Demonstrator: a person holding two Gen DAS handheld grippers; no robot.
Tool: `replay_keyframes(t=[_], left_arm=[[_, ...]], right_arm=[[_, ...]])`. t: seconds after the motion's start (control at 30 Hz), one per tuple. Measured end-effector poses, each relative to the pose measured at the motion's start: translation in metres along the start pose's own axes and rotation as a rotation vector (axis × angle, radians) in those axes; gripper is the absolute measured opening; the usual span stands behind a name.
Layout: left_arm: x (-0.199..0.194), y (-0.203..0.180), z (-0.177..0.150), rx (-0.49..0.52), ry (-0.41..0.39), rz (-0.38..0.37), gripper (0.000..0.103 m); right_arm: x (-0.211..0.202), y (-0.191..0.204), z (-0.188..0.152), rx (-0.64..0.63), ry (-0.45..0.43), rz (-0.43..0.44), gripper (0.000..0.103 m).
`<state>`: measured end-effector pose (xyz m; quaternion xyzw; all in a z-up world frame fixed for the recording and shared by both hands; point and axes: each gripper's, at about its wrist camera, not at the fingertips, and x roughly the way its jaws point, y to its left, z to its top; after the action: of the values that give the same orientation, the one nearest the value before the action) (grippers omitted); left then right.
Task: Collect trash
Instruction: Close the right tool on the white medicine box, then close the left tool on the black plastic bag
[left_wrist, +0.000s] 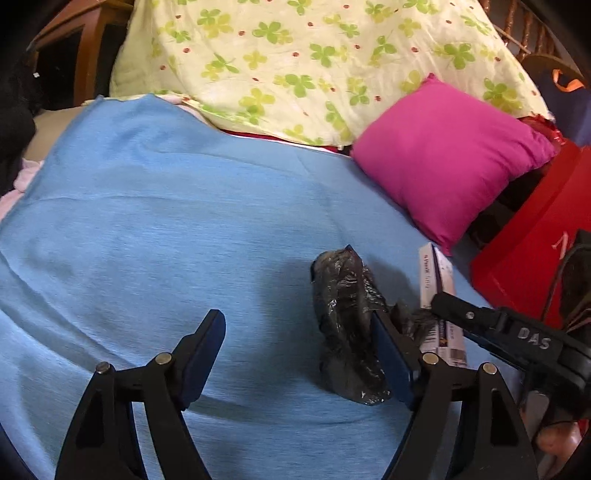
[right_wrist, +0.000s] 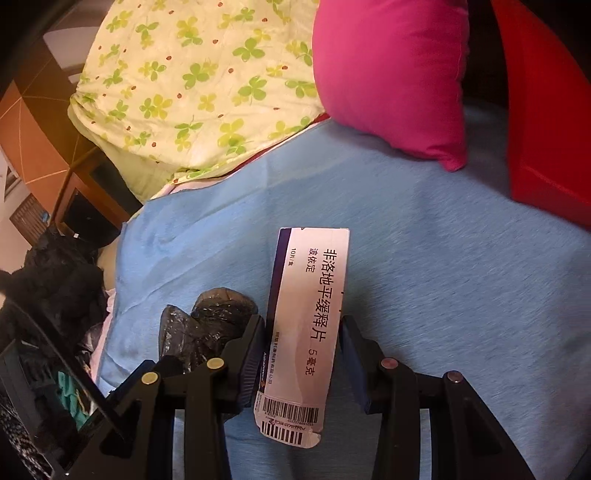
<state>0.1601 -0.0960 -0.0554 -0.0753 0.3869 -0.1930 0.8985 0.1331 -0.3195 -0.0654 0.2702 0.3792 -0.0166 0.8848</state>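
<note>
A crumpled black plastic bag (left_wrist: 347, 321) lies on the blue blanket (left_wrist: 166, 229), against the inner side of my left gripper's right finger. My left gripper (left_wrist: 299, 328) is open, its jaws wide apart over the blanket. A white and purple medicine box (right_wrist: 308, 325) with Chinese print and barcodes sits between the fingers of my right gripper (right_wrist: 301, 345), which is shut on it. In the left wrist view the box (left_wrist: 437, 291) stands just right of the bag, held by the right gripper. The bag also shows in the right wrist view (right_wrist: 207, 325), left of the box.
A magenta pillow (left_wrist: 450, 155) and a clover-print quilt (left_wrist: 295, 59) lie at the back of the bed. A red bag (left_wrist: 535, 251) stands at the right edge. Dark clothes (right_wrist: 48, 280) and wooden furniture (right_wrist: 74, 192) are off to the left.
</note>
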Motion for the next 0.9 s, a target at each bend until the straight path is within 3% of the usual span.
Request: replay_keyframes(t=[0.13, 0.27, 0.33, 0.37, 0.47, 0.63, 0.73, 0.8, 0.9], left_arm=[[0.003, -0.014, -0.004, 0.027, 0.026, -0.016, 0.080], [0.000, -0.025, -0.009, 0.055, 0.021, -0.017, 0.080], [-0.001, -0.027, -0.010, 0.057, 0.024, -0.031, 0.080], [0.000, -0.028, -0.010, 0.058, 0.029, -0.037, 0.080], [0.004, -0.033, -0.012, 0.073, 0.035, -0.021, 0.080], [0.016, -0.028, -0.014, 0.052, 0.060, 0.017, 0.079], [0.021, -0.025, -0.015, 0.036, 0.075, 0.003, 0.062], [0.026, -0.023, -0.017, 0.028, 0.095, -0.008, 0.041], [0.026, -0.023, -0.020, 0.023, 0.096, 0.003, 0.030]], right_arm=[[0.002, -0.015, 0.000, 0.046, 0.038, 0.028, 0.046], [0.007, -0.022, -0.003, 0.059, 0.082, 0.004, 0.049], [0.006, -0.031, -0.002, 0.079, 0.083, -0.020, 0.050], [0.005, -0.036, -0.001, 0.101, 0.082, -0.016, 0.057], [0.000, -0.049, 0.003, 0.156, 0.065, -0.007, 0.058], [-0.003, -0.033, 0.004, 0.058, 0.077, 0.038, 0.058], [0.001, -0.017, -0.002, -0.025, 0.091, -0.005, 0.058], [0.010, -0.013, -0.007, -0.058, 0.109, -0.065, 0.058], [0.019, -0.015, -0.009, -0.066, 0.120, -0.083, 0.051]])
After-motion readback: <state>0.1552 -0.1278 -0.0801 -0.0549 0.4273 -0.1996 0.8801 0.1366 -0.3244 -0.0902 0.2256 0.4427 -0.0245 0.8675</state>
